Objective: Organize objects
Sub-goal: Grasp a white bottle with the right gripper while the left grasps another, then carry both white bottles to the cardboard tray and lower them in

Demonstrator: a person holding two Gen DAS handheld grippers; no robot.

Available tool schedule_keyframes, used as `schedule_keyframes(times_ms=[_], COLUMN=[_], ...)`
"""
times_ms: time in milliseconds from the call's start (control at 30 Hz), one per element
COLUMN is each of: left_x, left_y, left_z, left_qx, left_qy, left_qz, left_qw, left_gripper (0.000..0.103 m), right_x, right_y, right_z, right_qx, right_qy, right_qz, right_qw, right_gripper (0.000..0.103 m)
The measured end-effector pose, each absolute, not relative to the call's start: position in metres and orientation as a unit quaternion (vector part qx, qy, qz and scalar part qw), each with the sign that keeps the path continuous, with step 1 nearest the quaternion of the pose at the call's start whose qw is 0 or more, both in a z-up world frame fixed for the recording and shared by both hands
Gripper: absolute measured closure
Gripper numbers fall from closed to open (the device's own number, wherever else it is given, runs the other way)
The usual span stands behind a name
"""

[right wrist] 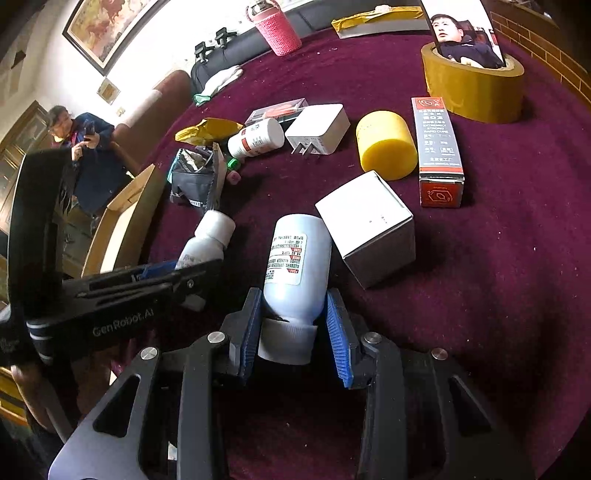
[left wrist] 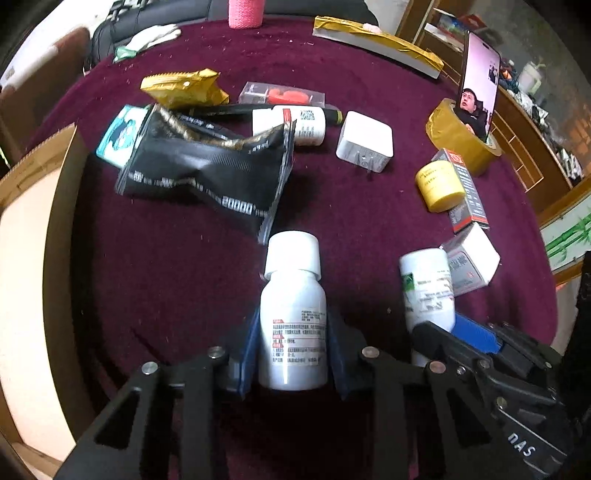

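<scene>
- Left gripper [left wrist: 293, 354]: blue fingers [left wrist: 246, 354] closed partway onto the body of a white bottle [left wrist: 293, 314], pads pressing both sides; bottle's cap points away from the camera, toward the tabletop's middle.
- Right gripper [right wrist: 291, 328]: blue fingers [right wrist: 337, 332] half closed around a second white bottle [right wrist: 297, 258] at its cap end, label up; its base points toward the middle. Right pad touches the shoulder; left pad contact likely, hard to confirm.
- Both bottles sit at the near edge of the maroon tabletop [left wrist: 166, 280], near each other; second bottle also shows in the left view [left wrist: 428, 288] with the right gripper on it.
- White box [right wrist: 369, 225] touches the second bottle's right side.
- Yellow cylinder [right wrist: 386, 144] lies just beside a grey-orange carton [right wrist: 439, 147], toward the right edge.
- Tape roll [right wrist: 476, 88] near the far right edge, a phone [left wrist: 480, 81] standing in its core.
- Mid-tabletop: white charger [left wrist: 364, 142], third white bottle [left wrist: 295, 125] on its side, clear case with an orange item [left wrist: 282, 96], gold pouch [left wrist: 184, 88].
- Black foil bag [left wrist: 207, 173] lies left of centre, its corner close to the left-held bottle's cap.
- Cardboard box [left wrist: 37, 229] along the left edge.
- Pink cup [left wrist: 245, 13] and white gloves [left wrist: 151, 37] at the far edge.
- A person [right wrist: 86, 147] stands beyond the left edge, holding a phone.
</scene>
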State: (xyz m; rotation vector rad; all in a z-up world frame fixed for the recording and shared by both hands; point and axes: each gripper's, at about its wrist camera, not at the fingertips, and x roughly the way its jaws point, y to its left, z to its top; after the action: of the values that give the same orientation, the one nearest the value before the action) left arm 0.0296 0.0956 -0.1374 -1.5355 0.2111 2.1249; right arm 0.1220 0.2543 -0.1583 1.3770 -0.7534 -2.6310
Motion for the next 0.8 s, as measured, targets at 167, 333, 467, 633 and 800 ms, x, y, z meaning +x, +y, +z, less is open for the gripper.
schedule_keyframes(times_ms=[167, 333, 467, 633, 800], left_x=[0.039, 0.049, 0.056, 0.064, 0.070], left_y=[0.085, 0.076, 0.066, 0.041, 0.012], left_z=[-0.129, -0.121, -0.113, -0.098, -0.087], left_qx=[-0.567, -0.558, -0.550, -0.534, -0.526], left_qy=[0.061, 0.056, 0.046, 0.023, -0.001], left_qz=[0.783, 0.790, 0.797, 0.809, 0.818], left_qw=[0.250, 0.248, 0.247, 0.244, 0.231], left_gripper=[0.069, 0.069, 0.069, 0.069, 0.069], right_x=[0.127, 0.134, 0.141, 0.150, 0.154], right_y=[0.248, 0.233, 0.224, 0.207, 0.181], right_z=[-0.154, -0.146, -0.138, -0.129, -0.121], right_qx=[0.440, 0.437, 0.429, 0.421, 0.418], right_qy=[-0.247, -0.228, -0.230, -0.223, -0.210], right_qz=[-0.862, -0.869, -0.871, -0.876, -0.879], right_qw=[0.049, 0.049, 0.062, 0.073, 0.093], right_gripper=[0.069, 0.069, 0.069, 0.069, 0.069])
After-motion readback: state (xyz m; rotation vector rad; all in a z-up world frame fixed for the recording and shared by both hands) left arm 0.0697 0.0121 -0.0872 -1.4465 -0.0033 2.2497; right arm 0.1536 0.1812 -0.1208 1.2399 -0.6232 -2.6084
